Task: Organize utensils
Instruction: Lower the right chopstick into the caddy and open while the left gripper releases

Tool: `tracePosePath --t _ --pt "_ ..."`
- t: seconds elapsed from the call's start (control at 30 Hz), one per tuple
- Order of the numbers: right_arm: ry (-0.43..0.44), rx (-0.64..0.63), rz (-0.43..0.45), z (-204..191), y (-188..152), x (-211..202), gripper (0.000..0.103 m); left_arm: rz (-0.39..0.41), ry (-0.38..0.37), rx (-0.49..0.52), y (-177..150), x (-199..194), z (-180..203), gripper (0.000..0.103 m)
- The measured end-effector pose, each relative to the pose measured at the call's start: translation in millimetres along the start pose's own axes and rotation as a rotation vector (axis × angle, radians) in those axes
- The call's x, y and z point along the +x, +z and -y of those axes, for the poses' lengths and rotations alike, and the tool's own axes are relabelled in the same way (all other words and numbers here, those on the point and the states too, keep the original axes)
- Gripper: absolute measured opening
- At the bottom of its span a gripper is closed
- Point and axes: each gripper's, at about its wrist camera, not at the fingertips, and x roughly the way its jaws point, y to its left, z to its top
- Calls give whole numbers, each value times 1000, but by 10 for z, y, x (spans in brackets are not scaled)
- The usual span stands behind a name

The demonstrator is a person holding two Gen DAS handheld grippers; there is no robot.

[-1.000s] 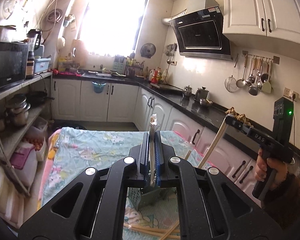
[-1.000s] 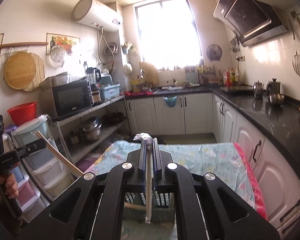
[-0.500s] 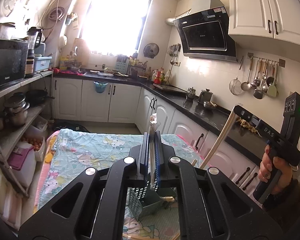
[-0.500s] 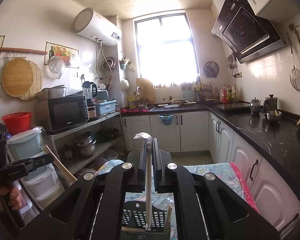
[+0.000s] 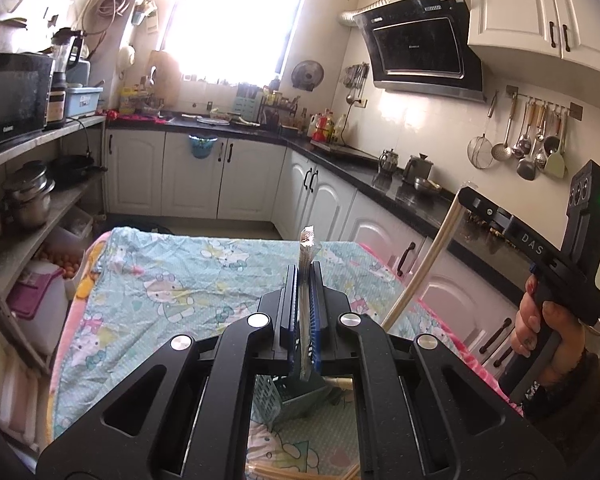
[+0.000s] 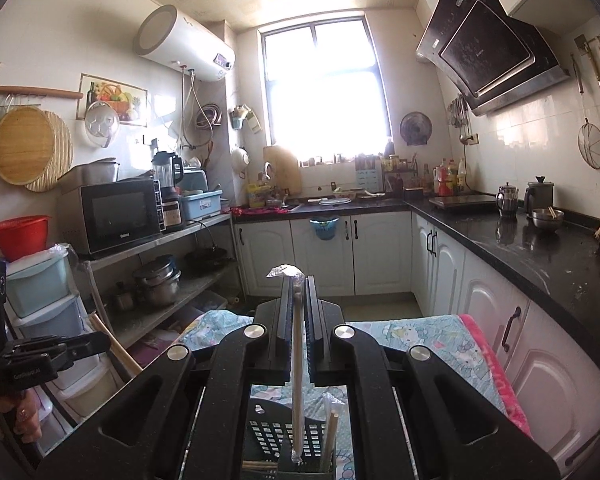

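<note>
Wrapped chopsticks (image 6: 297, 364) are pinched in my right gripper (image 6: 299, 304) and left gripper (image 5: 305, 292); I lower both slowly, straight into the basket (image 6: 276, 436) at the bottom

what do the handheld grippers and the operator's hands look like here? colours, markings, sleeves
Both grippers are matte black with silver round bolts on angular linkage arms. The left gripper has blue ribbed pads. Seen from the left wrist camera, the right gripper is a pistol-grip unit lettered "DAS", with a box on top showing a green light. The right hand wears a dark sleeve and a thin bangle.
</note>
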Motion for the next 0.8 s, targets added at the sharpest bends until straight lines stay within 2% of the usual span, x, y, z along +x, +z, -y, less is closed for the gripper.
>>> tracePosePath --t 0.8 --pt "-21 43 -163 49 -534 521 6 -131 15 -39 -378 469 -108 3"
